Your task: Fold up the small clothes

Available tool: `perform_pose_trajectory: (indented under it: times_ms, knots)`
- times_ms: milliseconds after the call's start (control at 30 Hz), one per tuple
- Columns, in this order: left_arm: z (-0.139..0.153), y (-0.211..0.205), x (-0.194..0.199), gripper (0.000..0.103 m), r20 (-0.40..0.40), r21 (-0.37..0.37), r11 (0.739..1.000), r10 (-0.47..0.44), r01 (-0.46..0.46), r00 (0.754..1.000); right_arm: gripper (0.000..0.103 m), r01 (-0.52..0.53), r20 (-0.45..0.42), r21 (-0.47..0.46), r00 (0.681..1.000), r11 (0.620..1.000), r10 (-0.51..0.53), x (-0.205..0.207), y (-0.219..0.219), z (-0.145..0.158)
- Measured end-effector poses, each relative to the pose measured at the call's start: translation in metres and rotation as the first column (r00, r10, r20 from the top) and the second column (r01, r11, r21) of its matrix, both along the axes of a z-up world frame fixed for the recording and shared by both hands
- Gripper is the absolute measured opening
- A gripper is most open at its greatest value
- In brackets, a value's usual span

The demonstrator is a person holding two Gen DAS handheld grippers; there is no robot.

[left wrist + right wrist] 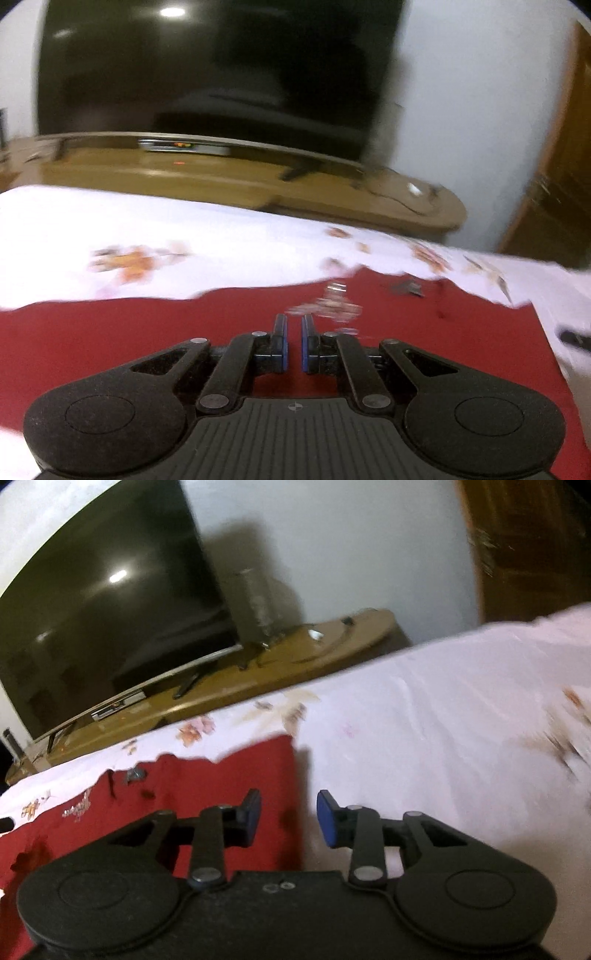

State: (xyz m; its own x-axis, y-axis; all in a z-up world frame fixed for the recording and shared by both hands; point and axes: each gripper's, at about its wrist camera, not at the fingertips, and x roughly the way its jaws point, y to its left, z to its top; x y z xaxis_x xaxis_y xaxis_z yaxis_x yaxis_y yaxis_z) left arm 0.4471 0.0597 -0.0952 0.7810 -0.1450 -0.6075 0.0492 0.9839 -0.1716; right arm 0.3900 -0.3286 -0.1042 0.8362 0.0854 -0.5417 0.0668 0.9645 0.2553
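Note:
A red garment [110, 339] with a pale printed design [332, 306] lies spread on a white flowered sheet [221, 243]. My left gripper [294, 325] hovers over the garment's middle, its blue pads nearly together, and I see no cloth pinched between them. In the right wrist view the same red garment [221, 782] ends in a straight right edge. My right gripper [289, 805] stands open over that edge. Its left finger is above the red cloth and its right finger is above the white sheet [424, 720]. Nothing is between its pads. Both views are blurred.
Beyond the bed stands a large dark television [221, 66] on a low wooden stand [221, 177] with small items on it. A wooden door [554, 166] is at the right. The television [110, 609] and stand [295, 653] also show in the right wrist view.

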Motion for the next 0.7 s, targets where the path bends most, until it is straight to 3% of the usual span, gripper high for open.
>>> perform_pose_trajectory:
  times_ms: [167,200,233,267,333,433,533,567,633,700]
  knots:
    - [-0.035,-0.039,0.026,0.005,-0.088,0.083,0.995,-0.039,0.047,0.995,0.03,-0.077,-0.045,-0.099,0.996,0.992,0.073,0.039,0.026,-0.009]
    - [-0.041,-0.038,0.024,0.005,-0.089,0.106,0.994,-0.024,0.034,0.996,0.028,-0.074,-0.079,-0.14,0.995,0.987,0.063,0.045,0.028,-0.015]
    - [-0.044,-0.03,0.021,0.005,-0.074,0.084,0.996,-0.009,0.015,0.997,0.029,-0.037,-0.12,-0.193,0.993,0.981,0.014,0.051,0.024,-0.023]
    - [-0.044,-0.022,0.019,0.005,-0.08,0.071,0.997,0.019,-0.013,0.997,0.032,0.005,-0.141,-0.192,0.99,0.981,-0.032,0.055,0.011,-0.03]
    - [-0.044,-0.015,0.016,0.005,-0.078,0.073,0.997,0.038,-0.033,0.996,0.033,0.015,-0.13,-0.099,0.991,0.995,-0.028,0.051,-0.009,-0.034]
    - [-0.044,-0.021,0.018,0.005,-0.075,0.121,0.992,0.032,-0.023,0.997,0.036,-0.025,-0.129,-0.195,0.992,0.98,0.0,0.051,0.005,-0.034]
    - [-0.03,-0.024,0.013,0.005,-0.077,0.14,0.989,0.05,-0.039,0.996,0.034,0.002,-0.127,-0.173,0.992,0.985,-0.024,0.046,0.004,-0.028]
    - [-0.028,-0.025,0.008,0.005,-0.062,0.157,0.987,0.054,-0.043,0.997,0.034,0.008,-0.099,-0.174,0.995,0.985,-0.026,0.037,0.007,-0.021]
    - [-0.039,-0.027,0.011,0.006,-0.109,0.195,0.98,0.062,-0.04,0.992,0.038,0.0,-0.033,-0.185,0.999,0.983,-0.006,0.016,0.014,-0.011]
    - [-0.043,-0.031,0.007,0.006,-0.067,0.24,0.97,0.049,-0.031,0.997,0.038,-0.051,-0.091,-0.202,0.995,0.978,0.033,0.013,0.023,-0.022]
